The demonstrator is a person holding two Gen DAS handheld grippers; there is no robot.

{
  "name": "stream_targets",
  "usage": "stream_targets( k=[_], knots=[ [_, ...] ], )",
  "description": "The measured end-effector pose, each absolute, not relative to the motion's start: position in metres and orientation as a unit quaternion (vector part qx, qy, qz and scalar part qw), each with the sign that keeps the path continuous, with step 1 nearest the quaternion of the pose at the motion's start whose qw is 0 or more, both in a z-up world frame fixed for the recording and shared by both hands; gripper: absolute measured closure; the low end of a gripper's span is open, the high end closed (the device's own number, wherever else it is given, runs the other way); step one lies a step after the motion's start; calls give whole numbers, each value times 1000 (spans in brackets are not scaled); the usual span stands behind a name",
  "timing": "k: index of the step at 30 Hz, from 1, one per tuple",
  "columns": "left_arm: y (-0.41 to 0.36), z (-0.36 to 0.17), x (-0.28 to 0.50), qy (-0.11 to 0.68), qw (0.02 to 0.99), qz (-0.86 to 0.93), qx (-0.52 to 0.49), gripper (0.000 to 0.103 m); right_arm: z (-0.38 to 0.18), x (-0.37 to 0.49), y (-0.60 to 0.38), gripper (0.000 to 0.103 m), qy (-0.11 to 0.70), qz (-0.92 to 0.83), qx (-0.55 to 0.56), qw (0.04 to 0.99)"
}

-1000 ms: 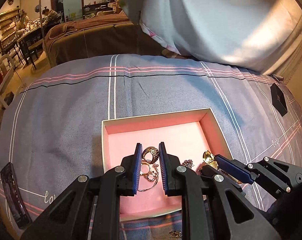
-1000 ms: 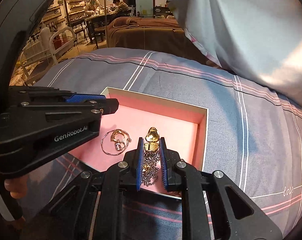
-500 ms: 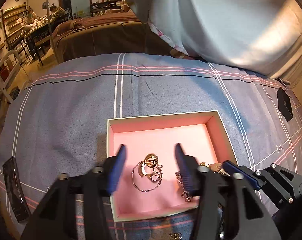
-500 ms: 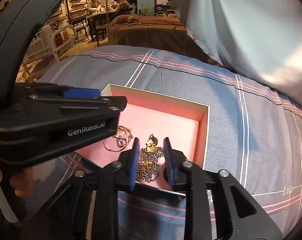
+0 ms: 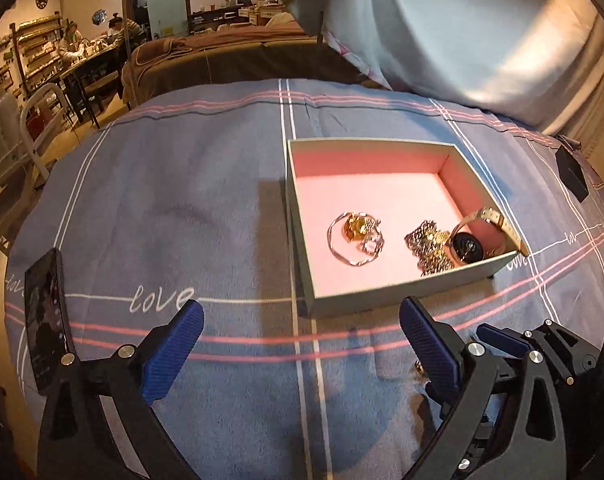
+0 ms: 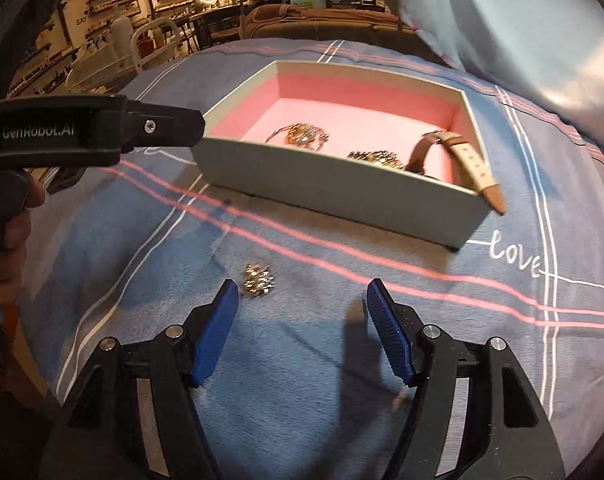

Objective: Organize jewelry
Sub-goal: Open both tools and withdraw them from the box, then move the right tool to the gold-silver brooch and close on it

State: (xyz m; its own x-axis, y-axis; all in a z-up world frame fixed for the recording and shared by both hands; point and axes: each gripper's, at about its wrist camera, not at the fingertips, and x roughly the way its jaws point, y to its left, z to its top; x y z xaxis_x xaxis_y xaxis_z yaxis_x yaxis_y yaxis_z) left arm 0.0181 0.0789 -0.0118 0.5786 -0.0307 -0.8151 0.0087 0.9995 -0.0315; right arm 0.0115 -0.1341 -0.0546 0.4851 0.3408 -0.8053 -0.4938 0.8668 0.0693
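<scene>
Item: small gold-and-silver trinket (image 6: 259,280), a loose cluster of shiny links or stones, lying on the blue striped bedspread (image 6: 302,360) outside the box (image 6: 342,188), just ahead of the right claw (image 6: 302,328) and nearer its left pad. Handling, as I judge it: very light, hard but lumpy, likely to skate on the cloth or slip from the ribbed pads; the soft bedding should give under it, so the pads want to come down either side of the cluster's middle and close gently. Right claw: jaws opening, nothing between them, the trinket just off to one side. Left claw (image 5: 302,344): spread fully wide and empty, hovering over the bedspread short of the box. Already stowed in the pink-lined box: a thin silver hoop with a gold piece (image 5: 356,238), a heap of gold and silver chain (image 5: 430,248), and a watch (image 5: 468,246) whose pale strap (image 6: 474,168) hangs over the near corner. The strap looks pliable and easy to snag. Also present: a dark phone (image 5: 48,320) on the bedspread, well apart from the box.
</scene>
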Motion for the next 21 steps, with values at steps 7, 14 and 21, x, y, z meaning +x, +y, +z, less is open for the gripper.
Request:
stream_targets(
  k=[7,14,21],
  knots=[
    [97,-34,-5,486,873,9,-33,6,-60,8,-118,39,421,227,-96,873],
    [96,-34,-2,486,873,6,-35,6,-61,11,-129,53,423,227,-80,873],
    [99,-37,-7,488,872,9,-39,6,-62,7,-117,60,413,234,-98,875]
  ],
)
